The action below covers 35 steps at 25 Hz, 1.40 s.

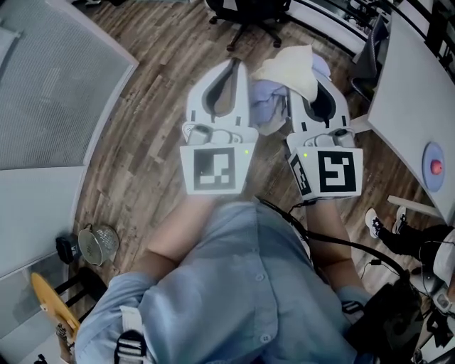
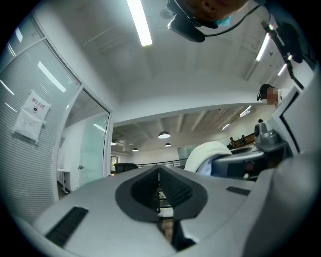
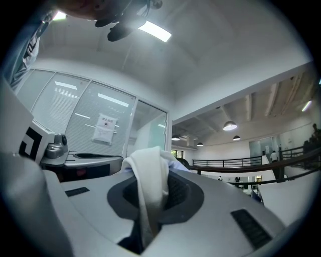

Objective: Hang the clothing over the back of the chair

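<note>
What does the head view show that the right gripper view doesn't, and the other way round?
Head view only: the wooden floor, the person's light blue shirt and a metal colander low on the left. Right gripper view only: a ceiling light, a paper notice on the glass partition, and a railing far off. Both: the pale clothing pinched in the shut right gripper.

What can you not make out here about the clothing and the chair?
Clothing: kind and full shape; it is bunched and partly under the right gripper in the head view.
Black chair: back cut off by the head view's top edge.
Wall notice: print too small, right gripper view.
</note>
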### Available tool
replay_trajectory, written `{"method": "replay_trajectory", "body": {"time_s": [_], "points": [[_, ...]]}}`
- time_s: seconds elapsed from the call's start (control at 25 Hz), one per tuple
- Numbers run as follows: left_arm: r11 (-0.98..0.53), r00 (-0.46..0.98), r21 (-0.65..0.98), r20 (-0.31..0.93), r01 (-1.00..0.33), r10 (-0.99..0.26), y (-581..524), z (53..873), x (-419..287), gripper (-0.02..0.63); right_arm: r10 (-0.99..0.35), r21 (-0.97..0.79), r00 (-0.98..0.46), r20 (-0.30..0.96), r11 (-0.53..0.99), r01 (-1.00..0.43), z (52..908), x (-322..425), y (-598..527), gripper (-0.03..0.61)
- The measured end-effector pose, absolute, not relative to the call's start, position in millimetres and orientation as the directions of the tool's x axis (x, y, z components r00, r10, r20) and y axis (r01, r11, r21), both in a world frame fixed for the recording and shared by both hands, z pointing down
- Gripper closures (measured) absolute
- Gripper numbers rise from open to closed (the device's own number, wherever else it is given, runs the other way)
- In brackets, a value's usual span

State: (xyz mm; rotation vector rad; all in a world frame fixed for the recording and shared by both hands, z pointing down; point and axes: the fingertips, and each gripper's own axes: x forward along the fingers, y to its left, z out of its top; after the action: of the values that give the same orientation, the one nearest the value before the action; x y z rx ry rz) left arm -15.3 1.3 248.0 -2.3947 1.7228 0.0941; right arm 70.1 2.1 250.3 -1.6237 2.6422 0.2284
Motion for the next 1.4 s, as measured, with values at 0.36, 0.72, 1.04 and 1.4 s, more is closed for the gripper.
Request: {"method": "replay_trajectory", "body": {"time_s": [0.36,0.72,1.04,1.4], "points": [[-0.334,0.354,-0.126,-0.200,-0.934,-0.914,-88,227,-42,0.601,-0.896,0.116,-0.424,-0.131,0.411,-0.904,230,44,-88,0.538],[-0.351,0.374,-0.135,-0.244,-0.927,-0.895,-154,212,-61,0.601,-0.901,0.137,-0.404,-0.157,0.385,-0.913,218,24,-152,0.538],[-0.361,0.381,-0.125,-0.233,-0.924,-0.895,-199,217,-67,0.601,-0.904,0.132,-0.401,-0.147,0.384,-0.914,220,17,-195,0.537],[-0.353,0.368,-0.111,-0.170,-0.929,-0.914,-279,248,-63,0.601,-0.909,0.128,-0.402,-0.111,0.388,-0.913,245,22,-271,0.537]]}}
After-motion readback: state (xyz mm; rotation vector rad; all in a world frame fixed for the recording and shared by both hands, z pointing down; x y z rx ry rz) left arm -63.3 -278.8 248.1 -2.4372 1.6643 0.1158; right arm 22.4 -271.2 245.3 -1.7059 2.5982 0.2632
